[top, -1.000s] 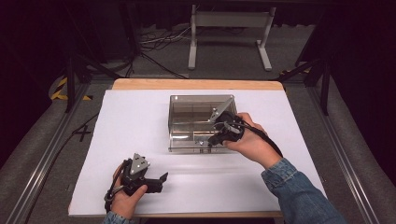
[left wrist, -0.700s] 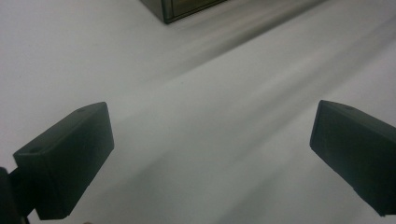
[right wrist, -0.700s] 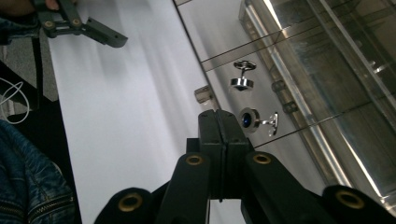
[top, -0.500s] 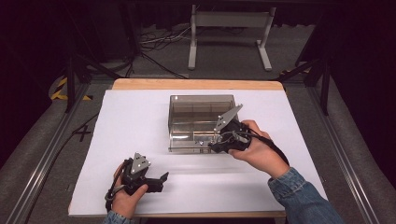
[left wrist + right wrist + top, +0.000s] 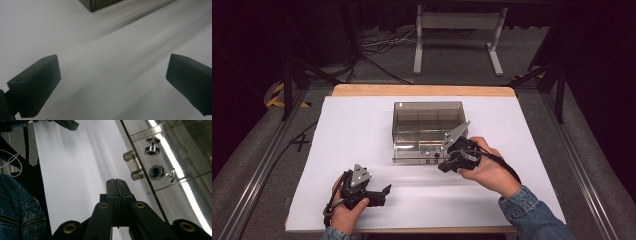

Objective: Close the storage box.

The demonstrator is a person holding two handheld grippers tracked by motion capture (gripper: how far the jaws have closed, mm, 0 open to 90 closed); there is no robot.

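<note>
A smoked clear box (image 5: 428,131) with a lid stands at the middle of the white table (image 5: 362,130). My right gripper (image 5: 443,167) lies low against the box's front right, jaws shut together with nothing between them. In the right gripper view its closed tips (image 5: 116,182) point past a clear latch (image 5: 133,166) on the box front (image 5: 175,202); a metal knob (image 5: 152,146) and a blue-faced stud (image 5: 156,172) show through the wall. My left gripper (image 5: 385,192) rests near the table's front left, and its fingers (image 5: 37,82) stand wide open over bare table.
The box's corner (image 5: 100,3) shows at the top of the left gripper view. Beyond the table's wooden far edge (image 5: 422,90) stands a metal frame (image 5: 457,30). Dark rails run along both sides. A denim sleeve (image 5: 532,215) comes in at the front right.
My right gripper has slid down from the box's front top edge to just in front of its front wall, a little nearer to me. The left gripper has kept still.
</note>
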